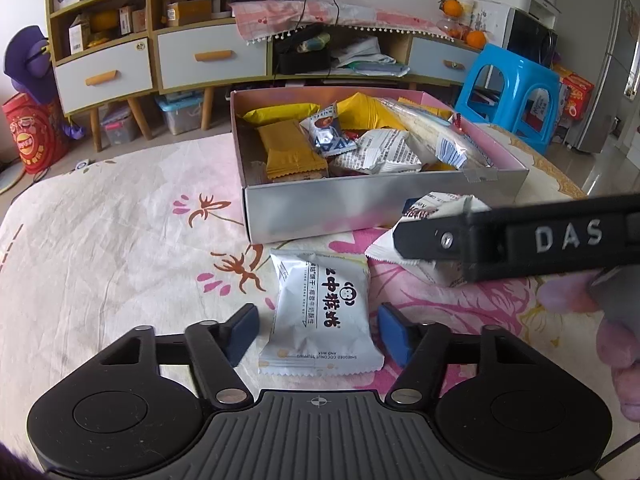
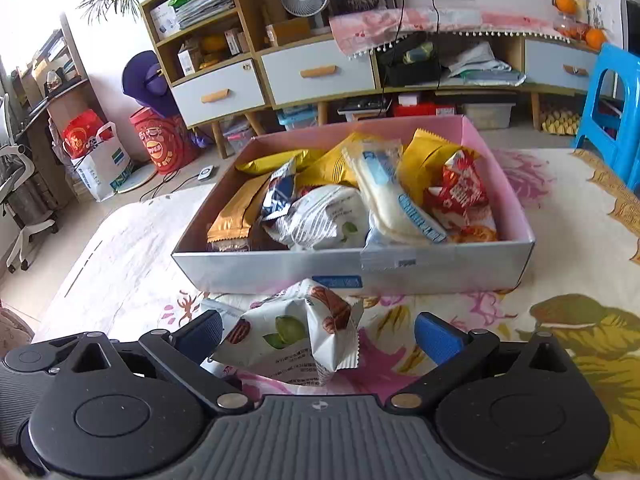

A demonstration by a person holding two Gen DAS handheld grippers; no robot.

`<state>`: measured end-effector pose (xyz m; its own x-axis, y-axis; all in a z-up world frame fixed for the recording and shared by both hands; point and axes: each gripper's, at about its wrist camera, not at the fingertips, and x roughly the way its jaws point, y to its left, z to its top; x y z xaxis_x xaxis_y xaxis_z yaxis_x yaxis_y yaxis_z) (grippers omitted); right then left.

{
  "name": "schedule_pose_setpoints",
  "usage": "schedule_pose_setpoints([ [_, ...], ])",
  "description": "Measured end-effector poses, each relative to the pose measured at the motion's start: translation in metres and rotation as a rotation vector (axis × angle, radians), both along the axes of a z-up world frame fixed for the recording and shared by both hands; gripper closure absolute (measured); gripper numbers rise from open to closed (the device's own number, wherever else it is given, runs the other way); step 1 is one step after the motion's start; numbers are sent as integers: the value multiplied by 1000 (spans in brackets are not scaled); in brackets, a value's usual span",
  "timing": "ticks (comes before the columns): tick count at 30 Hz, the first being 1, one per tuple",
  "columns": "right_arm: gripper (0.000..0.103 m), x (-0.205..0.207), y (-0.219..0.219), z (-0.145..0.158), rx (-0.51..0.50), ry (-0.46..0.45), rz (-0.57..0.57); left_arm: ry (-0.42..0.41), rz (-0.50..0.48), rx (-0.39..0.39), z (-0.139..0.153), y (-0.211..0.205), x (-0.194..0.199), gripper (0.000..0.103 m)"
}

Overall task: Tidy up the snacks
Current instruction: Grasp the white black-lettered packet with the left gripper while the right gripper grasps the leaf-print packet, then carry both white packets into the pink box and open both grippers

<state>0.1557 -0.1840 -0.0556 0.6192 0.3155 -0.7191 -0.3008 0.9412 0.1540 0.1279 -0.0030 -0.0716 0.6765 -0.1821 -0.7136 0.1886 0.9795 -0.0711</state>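
A pink-lined cardboard box [image 1: 360,204] [image 2: 440,268] holds several snack packets. In the left wrist view, a white biscuit packet [image 1: 320,312] lies flat on the floral cloth between the open fingers of my left gripper [image 1: 318,332]. The right gripper's black finger [image 1: 432,236] reaches in from the right over a crumpled white packet [image 1: 436,204]. In the right wrist view, my right gripper [image 2: 320,340] is open around that crumpled white nut packet [image 2: 292,332], which lies on the cloth just in front of the box. Its left pad touches the packet.
A floral cloth [image 1: 120,240] covers the table. Behind it stand a wooden cabinet with drawers [image 1: 212,56], a blue plastic stool [image 1: 512,88], a red drum [image 1: 32,136] and storage bins on the floor.
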Motion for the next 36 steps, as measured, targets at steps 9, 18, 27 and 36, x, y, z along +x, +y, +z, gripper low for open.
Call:
schedule_pose_setpoints([
  [9, 23, -1, 4, -7, -33, 31, 9, 4, -6, 0, 2, -1, 1, 56],
  [18, 58, 1, 0, -5, 3, 53, 18, 12, -4, 6, 3, -2, 0, 57],
  [27, 62, -1, -4, 2, 21, 37, 28, 10, 17, -16, 10, 3, -1, 58],
  [36, 63, -8, -12, 12, 49, 32, 39, -4, 39, -56, 25, 13, -6, 58],
])
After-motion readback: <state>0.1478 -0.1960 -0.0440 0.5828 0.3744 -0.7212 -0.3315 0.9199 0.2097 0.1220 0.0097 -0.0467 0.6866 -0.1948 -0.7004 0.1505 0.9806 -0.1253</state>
